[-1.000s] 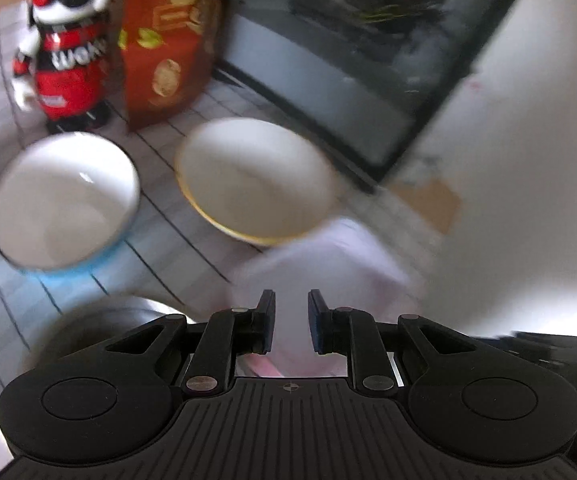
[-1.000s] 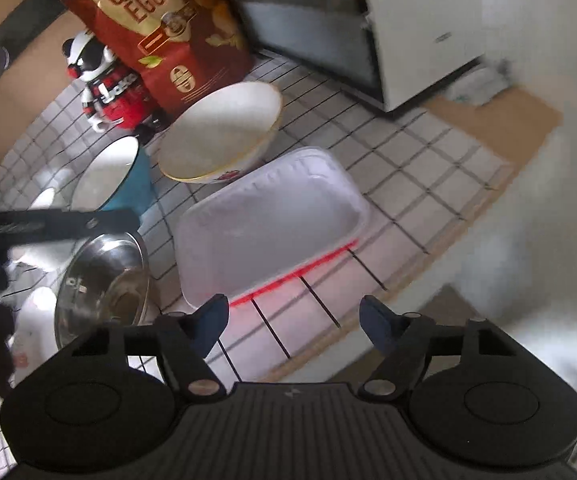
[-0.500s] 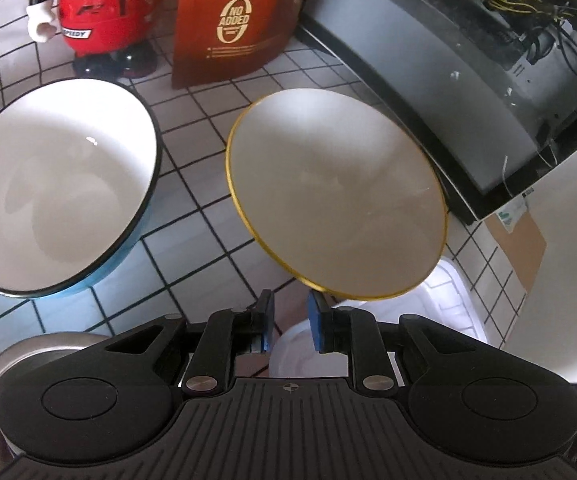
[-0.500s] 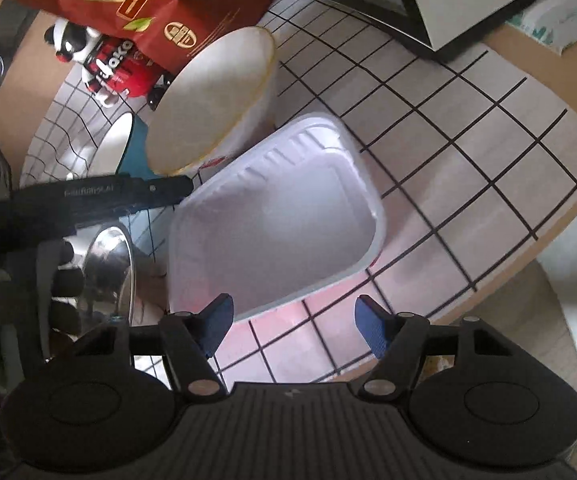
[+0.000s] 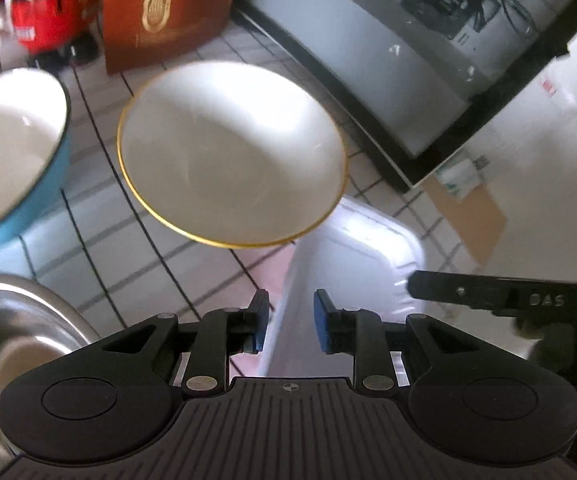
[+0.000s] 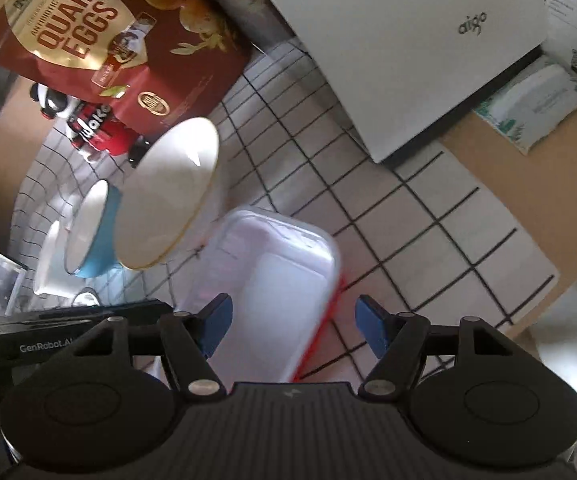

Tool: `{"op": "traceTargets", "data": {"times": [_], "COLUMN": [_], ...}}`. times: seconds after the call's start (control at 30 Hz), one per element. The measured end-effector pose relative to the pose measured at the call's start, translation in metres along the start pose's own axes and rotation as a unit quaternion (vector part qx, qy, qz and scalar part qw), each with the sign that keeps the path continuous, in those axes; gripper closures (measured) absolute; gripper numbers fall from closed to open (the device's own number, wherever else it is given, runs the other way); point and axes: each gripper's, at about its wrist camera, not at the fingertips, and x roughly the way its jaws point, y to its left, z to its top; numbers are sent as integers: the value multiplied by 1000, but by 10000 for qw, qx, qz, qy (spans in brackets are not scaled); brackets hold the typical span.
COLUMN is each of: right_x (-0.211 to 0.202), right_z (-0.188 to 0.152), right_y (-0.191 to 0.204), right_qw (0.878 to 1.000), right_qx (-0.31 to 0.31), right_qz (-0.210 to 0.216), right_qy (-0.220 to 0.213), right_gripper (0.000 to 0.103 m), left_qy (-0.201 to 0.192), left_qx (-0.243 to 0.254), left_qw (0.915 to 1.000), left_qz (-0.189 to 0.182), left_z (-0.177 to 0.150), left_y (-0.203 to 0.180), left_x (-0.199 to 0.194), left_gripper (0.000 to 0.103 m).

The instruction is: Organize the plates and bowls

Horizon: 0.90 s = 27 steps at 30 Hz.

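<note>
Since a moment ago my left tool has dropped over the white tray's near rim, jaws opening, gripping nothing. Left to right: blue bowl, gold-rimmed bowl, tray. My right tool gapes, empty, over the tray.

Two grippers, four bowls, one tray, one bag, one figurine, one computer case.

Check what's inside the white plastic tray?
Nothing visible inside the white plastic tray: its ribbed floor looks bare. The right gripper's body covers the near end, and the gold-rimmed bowl overhangs the far corner in the left wrist view, so those parts can't be confirmed.
</note>
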Motion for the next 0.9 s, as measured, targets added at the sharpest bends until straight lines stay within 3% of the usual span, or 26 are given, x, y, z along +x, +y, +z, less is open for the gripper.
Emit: {"op": "traceTargets", "data": {"times": [0.1, 0.2, 0.27, 0.53, 0.9], "right_x": [3, 5, 3, 1, 12], "right_z": [-3, -6, -4, 29, 42], "right_y": [-5, -9, -11, -24, -12], "right_qw": [9998, 9982, 9968, 9994, 9973], "right_qx": [106, 269, 334, -48, -687], "right_qz": [104, 408, 603, 225, -208], "right_qy": [127, 345, 412, 251, 151], "right_gripper": [34, 34, 32, 32, 31], "left_qy": [63, 222, 277, 335, 289], "left_qx": [41, -283, -469, -976, -1250], "left_qw": [9999, 9993, 9981, 9910, 9869], "left_qz": [137, -77, -275, -852, -977], "left_z": [-2, 0, -3, -8, -12], "left_y": [-6, -6, -11, -28, -28], "left_x": [6, 17, 21, 32, 34], "left_gripper": [75, 74, 66, 66, 66]}}
